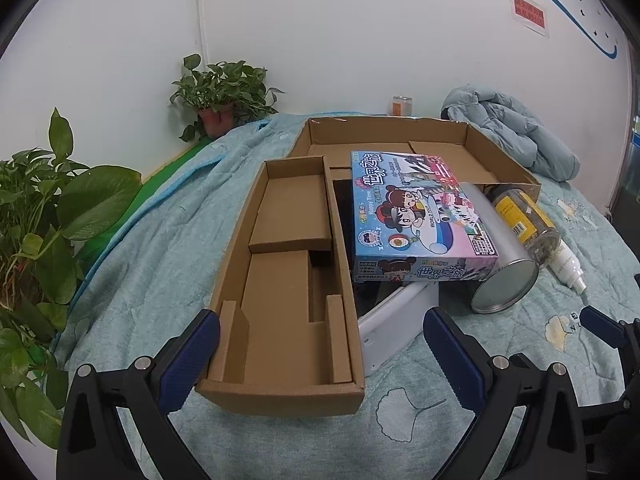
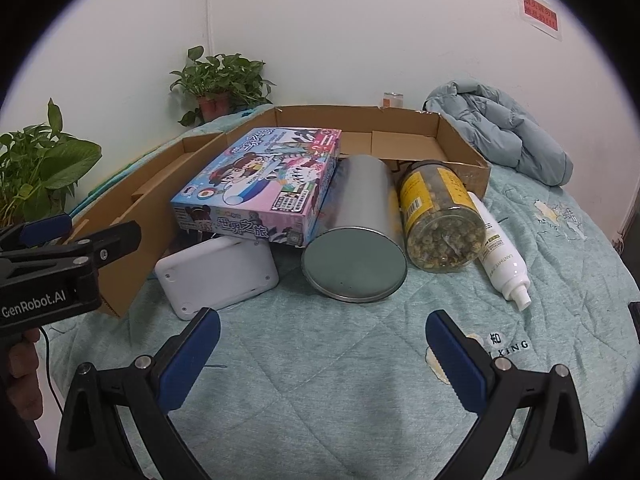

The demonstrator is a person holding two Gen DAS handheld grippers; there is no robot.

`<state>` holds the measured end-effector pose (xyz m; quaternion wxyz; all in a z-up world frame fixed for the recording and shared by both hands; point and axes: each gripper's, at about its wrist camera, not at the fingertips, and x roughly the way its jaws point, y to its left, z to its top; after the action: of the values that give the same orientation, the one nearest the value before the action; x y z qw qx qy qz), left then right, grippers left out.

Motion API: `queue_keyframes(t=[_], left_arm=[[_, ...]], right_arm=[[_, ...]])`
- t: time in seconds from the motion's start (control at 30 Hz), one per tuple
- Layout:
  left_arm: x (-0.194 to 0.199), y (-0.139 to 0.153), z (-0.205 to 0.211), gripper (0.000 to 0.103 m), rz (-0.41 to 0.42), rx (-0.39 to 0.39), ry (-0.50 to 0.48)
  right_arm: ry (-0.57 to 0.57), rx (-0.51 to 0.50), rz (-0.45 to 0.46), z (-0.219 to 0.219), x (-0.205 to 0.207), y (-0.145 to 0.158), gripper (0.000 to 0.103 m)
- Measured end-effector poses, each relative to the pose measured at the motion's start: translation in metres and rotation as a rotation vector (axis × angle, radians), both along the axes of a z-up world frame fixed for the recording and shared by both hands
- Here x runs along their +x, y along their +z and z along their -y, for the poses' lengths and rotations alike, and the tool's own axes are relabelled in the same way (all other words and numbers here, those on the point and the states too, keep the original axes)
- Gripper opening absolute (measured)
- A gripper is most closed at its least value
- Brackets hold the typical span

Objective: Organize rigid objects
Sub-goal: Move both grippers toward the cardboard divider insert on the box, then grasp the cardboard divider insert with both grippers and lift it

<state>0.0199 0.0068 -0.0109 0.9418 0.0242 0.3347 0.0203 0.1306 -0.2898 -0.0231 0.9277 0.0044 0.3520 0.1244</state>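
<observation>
A colourful game box [image 1: 416, 216] [image 2: 260, 188] lies tilted on a white device [image 1: 394, 318] [image 2: 218, 276]. Right of it lie a silver tin can [image 1: 498, 252] [image 2: 356, 236], a clear jar with a yellow label [image 1: 524, 216] [image 2: 438, 216] and a white spray bottle [image 1: 568, 264] [image 2: 502, 252]. A narrow cardboard tray [image 1: 280, 280] [image 2: 132, 216] sits at the left, with a wide cardboard tray [image 1: 400, 140] [image 2: 400, 128] behind. My left gripper [image 1: 320, 348] stands open at the narrow tray's near end. My right gripper [image 2: 322, 344] is open over the blanket, in front of the can.
A teal quilted blanket [image 2: 320, 360] covers the surface. Potted plants [image 1: 220, 96] [image 1: 36, 232] stand at the left and back left. A light blue jacket [image 1: 508, 128] [image 2: 500, 128] is bunched at the back right. A small jar [image 1: 401, 106] stands by the wall.
</observation>
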Motion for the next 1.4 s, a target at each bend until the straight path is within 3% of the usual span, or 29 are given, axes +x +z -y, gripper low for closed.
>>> queue_keyframes(t=[0.57, 0.97, 1.13, 1.4], left_arm=[[-0.053, 0.032, -0.002, 0.103, 0.057, -0.031, -0.008], [-0.032, 0.039, -0.022, 0.103, 0.016, -0.057, 0.031], [-0.029, 0.045, -0.034, 0.103, 0.027, -0.086, 0.034], [-0.007, 0.048, -0.089, 0.102, -0.026, -0.161, -0.006]], right_arm=[[-0.031, 0.003, 0.052, 0.002, -0.027, 0.022, 0.102], [0.008, 0.006, 0.027, -0.012, -0.013, 0.015, 0.102], [0.062, 0.064, 0.049, -0.019, -0.009, 0.024, 0.102], [0.152, 0.122, 0.086, -0.051, 0.011, 0.046, 0.102]])
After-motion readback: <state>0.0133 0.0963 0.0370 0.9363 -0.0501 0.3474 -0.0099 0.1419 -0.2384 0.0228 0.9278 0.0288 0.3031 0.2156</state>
